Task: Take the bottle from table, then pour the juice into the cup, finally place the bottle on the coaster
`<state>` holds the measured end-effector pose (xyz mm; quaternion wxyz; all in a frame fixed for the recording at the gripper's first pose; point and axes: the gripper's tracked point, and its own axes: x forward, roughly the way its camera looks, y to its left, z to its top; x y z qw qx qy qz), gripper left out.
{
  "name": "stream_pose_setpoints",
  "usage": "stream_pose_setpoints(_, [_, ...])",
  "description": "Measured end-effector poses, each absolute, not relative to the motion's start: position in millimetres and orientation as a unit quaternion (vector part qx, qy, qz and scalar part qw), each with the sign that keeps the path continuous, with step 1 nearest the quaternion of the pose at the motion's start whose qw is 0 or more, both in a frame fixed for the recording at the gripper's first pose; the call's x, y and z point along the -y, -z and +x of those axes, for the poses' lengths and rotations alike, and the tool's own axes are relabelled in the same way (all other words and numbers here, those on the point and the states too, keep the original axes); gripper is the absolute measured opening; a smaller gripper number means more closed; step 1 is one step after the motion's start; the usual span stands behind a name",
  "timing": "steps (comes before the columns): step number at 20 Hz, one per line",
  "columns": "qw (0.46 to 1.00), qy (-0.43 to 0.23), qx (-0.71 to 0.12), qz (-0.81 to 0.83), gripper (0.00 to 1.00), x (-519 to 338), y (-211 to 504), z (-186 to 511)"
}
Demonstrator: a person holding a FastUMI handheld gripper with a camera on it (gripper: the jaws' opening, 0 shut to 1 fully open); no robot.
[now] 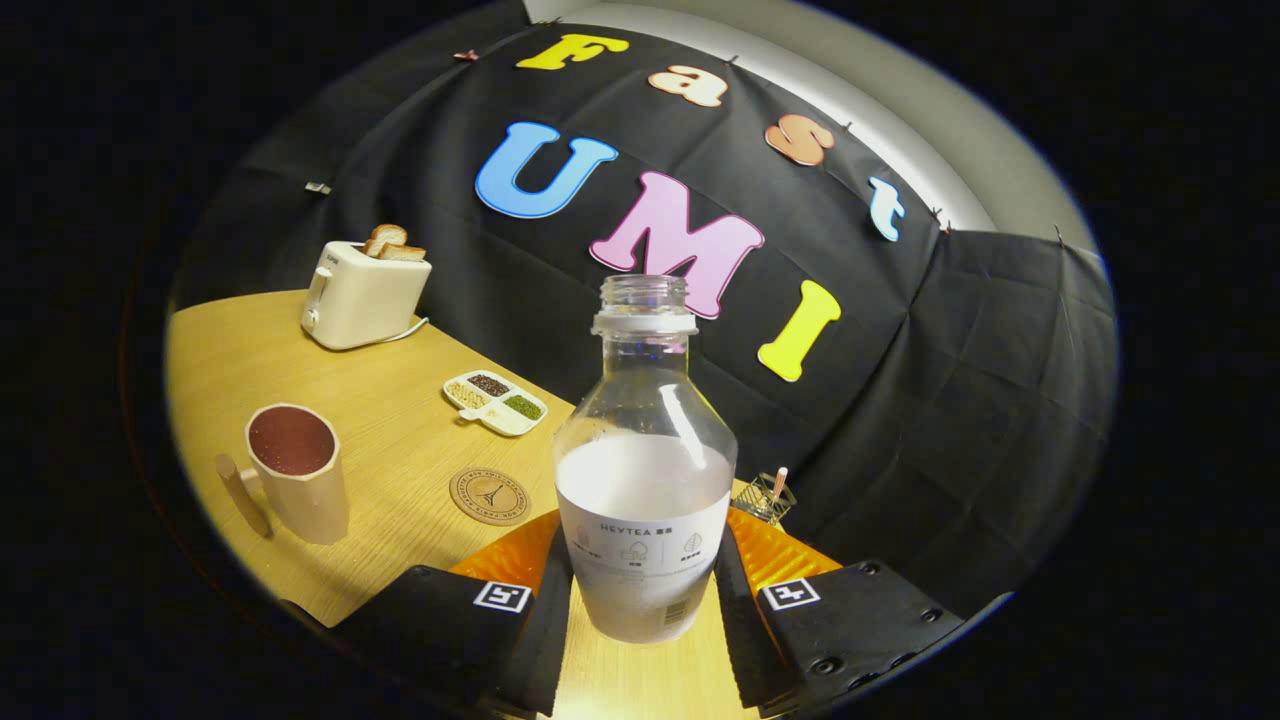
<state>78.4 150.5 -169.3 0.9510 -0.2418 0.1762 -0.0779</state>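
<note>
A clear uncapped bottle [643,470], about half full of a whitish drink, stands upright between my fingers. My gripper [643,570] is shut on the bottle's labelled lower body, one finger pressing each side. The view is tilted. To the left of the fingers stands a cream faceted cup [297,470] with a handle, holding a dark reddish drink. A round cork coaster [489,495] lies on the wooden table [400,440] between the cup and the bottle, just ahead of my left finger.
A cream toaster [362,292] with toast in it stands at the table's far end by the black cloth. A white divided dish [495,401] of grains lies beyond the coaster. A small wire holder [768,497] sits just right of the bottle.
</note>
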Motion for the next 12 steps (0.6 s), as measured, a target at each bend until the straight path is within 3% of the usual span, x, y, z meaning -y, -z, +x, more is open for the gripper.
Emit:
stream_pose_setpoints(5, [0.921, 0.046, -0.157, -0.352, 0.68, -174, 143, 92])
stream_pose_setpoints(12, [0.869, 0.001, -0.155, -0.469, 0.68, -201, 160, 97])
